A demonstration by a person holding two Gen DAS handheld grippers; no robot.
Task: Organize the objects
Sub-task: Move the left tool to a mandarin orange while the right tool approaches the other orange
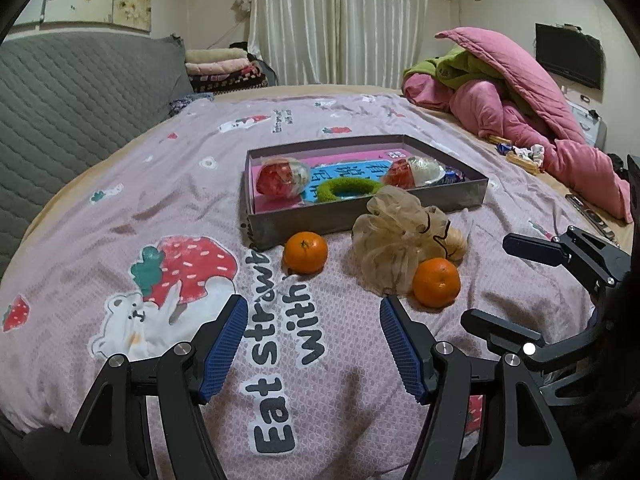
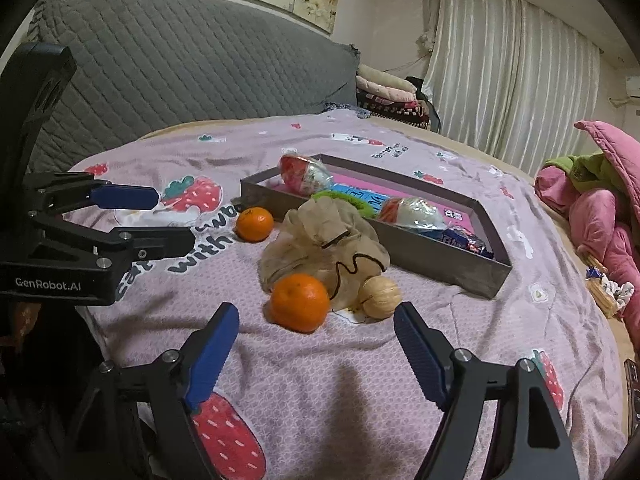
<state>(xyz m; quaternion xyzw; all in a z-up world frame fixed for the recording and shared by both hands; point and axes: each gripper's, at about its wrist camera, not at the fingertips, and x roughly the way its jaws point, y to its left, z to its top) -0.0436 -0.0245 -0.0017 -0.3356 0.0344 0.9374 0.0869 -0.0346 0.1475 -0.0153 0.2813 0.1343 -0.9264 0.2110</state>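
Observation:
A grey shallow box [image 1: 360,216] [image 2: 448,272] lies on the bed and holds two wrapped red-and-white packets [image 1: 282,178] [image 2: 304,176], a green ring [image 1: 348,190] and a blue snack wrapper [image 2: 468,240]. In front of it lie two oranges [image 1: 305,252] [image 1: 436,282] [image 2: 300,302] [image 2: 255,224], a beige mesh pouch [image 1: 396,244] [image 2: 324,240] and a walnut [image 2: 380,296]. My left gripper [image 1: 314,312] is open and empty, short of the oranges. My right gripper [image 2: 316,320] is open and empty, just short of the near orange and walnut.
The pink strawberry-print bedspread [image 1: 120,208] covers the bed. A grey quilted headboard [image 2: 180,64] stands at the far left. Pink and green bedding [image 1: 512,100] is piled at the right edge. Folded blankets [image 1: 224,68] lie by the curtain.

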